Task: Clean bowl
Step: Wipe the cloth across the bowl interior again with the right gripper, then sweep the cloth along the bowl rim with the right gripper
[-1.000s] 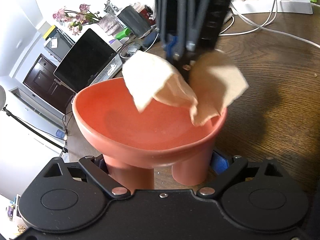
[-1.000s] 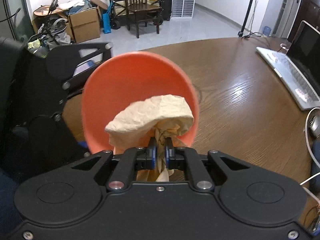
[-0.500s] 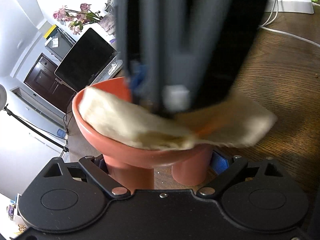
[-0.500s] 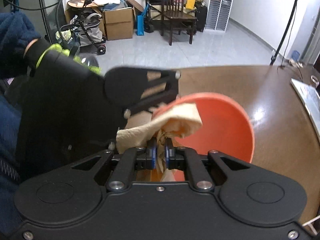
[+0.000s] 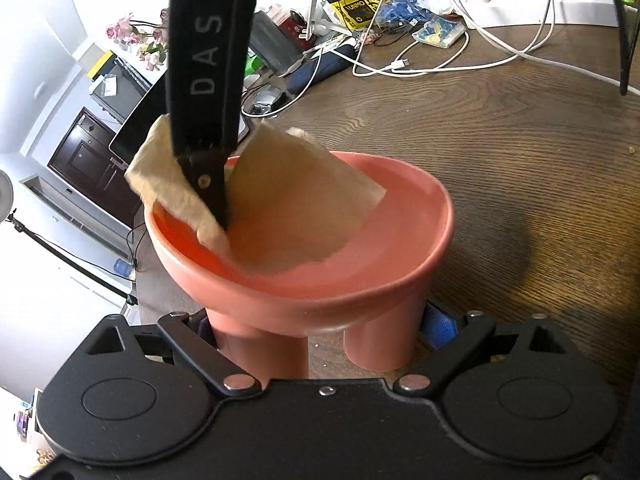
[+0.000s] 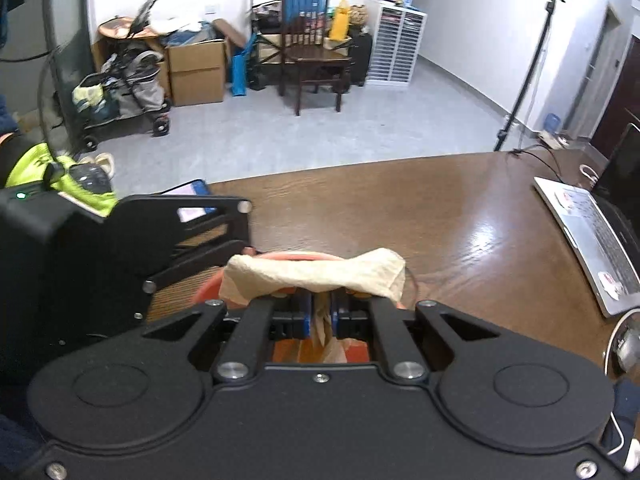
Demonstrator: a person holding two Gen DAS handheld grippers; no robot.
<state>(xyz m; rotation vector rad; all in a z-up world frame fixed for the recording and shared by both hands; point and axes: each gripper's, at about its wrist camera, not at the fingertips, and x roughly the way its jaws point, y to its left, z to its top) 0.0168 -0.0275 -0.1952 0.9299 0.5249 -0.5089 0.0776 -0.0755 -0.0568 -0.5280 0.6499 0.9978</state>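
Standing on its stubby legs on the brown wooden table [image 5: 500, 152], the salmon-pink bowl [image 5: 400, 240] was gripped around those legs by the left gripper [image 5: 320, 332], whose jaws were spread wide, one blue pad [image 5: 438, 326] being seen against the outside of a leg. A beige cloth [image 5: 296, 208] was clamped between the nearly closed fingers of the right gripper [image 6: 323, 312] and was held down inside the bowl, draped from its far-left rim towards the middle. Beyond the bowl, white cables [image 5: 460, 60] and a laptop [image 6: 592, 236] were seen lying on the table.
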